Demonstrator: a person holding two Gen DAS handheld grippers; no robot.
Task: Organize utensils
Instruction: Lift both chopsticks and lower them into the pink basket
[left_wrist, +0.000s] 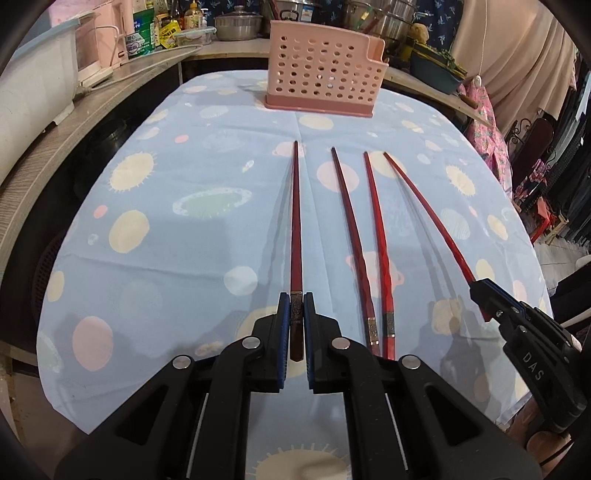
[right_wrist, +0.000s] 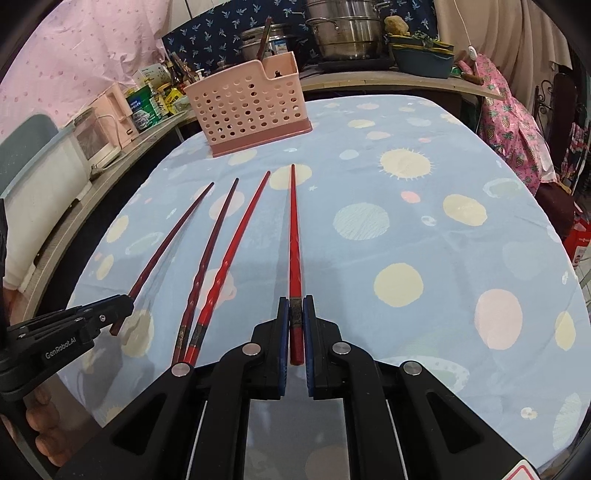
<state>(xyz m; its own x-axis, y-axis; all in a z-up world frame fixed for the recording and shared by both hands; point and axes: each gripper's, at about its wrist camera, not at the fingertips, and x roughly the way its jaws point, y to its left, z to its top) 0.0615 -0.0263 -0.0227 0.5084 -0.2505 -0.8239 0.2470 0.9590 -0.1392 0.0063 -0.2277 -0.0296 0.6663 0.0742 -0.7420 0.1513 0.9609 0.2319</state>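
Both claws clamped near the butt ends: left gripper (left_wrist: 295, 314) on dark stick (left_wrist: 295, 221), right gripper (right_wrist: 295, 314) on red stick (right_wrist: 294, 236). Holder (left_wrist: 321, 62) at 12 o'clock. Lift level, tips down into the holder.

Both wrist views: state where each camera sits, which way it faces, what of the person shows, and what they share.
Left wrist: on the left gripper, facing down its fingers across the table to the basket; the right gripper shows at right.
Right wrist: on the right gripper, facing likewise; the left gripper and fingers show at left.
Shared: four chopsticks, basket, table; each gripper shut on an outer chopstick.
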